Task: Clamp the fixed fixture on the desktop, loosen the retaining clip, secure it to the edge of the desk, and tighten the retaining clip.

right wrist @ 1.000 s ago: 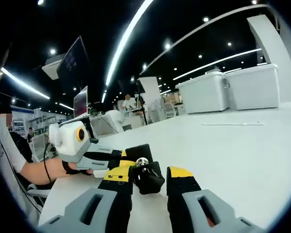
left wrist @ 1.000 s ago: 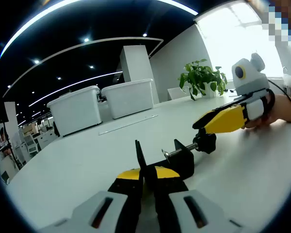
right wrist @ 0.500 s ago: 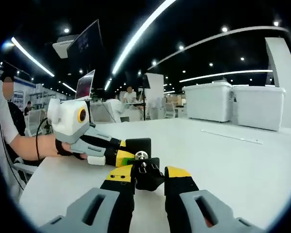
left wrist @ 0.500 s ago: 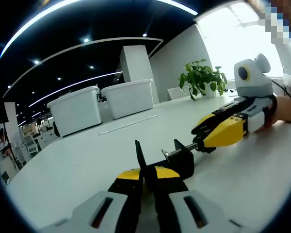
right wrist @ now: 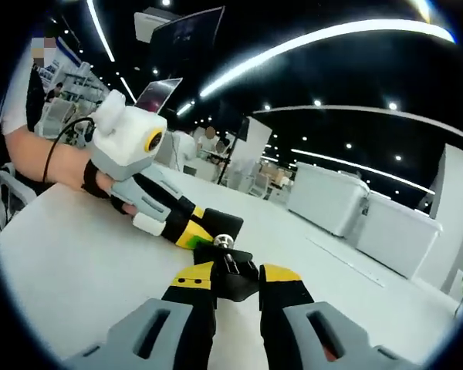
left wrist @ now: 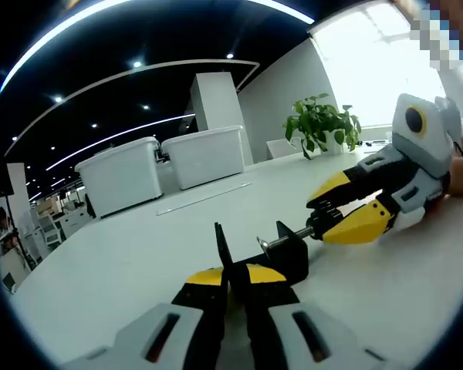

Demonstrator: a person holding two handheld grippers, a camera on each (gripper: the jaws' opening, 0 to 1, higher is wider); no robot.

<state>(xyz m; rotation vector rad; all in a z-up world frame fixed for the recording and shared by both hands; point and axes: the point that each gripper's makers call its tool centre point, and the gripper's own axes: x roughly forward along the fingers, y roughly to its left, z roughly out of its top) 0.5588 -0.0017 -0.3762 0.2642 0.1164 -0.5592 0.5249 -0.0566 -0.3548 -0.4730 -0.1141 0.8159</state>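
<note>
On desk — both claws grip clamp point(left wrist: 282, 254).

Matt black clamp point(left wrist: 282, 258) with shiny metal screw point(left wrist: 287, 237) on smooth white desk point(left wrist: 123, 270)

- I am looking at a large open-plan office or lab hall: dark ceiling carrying long light strips point(left wrist: 131, 73).
- White storage bins point(left wrist: 119, 173) are sitting on a long white table point(left wrist: 139, 254).
- Monitors point(right wrist: 187, 31) are hanging overhead; a potted plant point(left wrist: 320, 123) is standing by a bright window point(left wrist: 370, 62).
</note>
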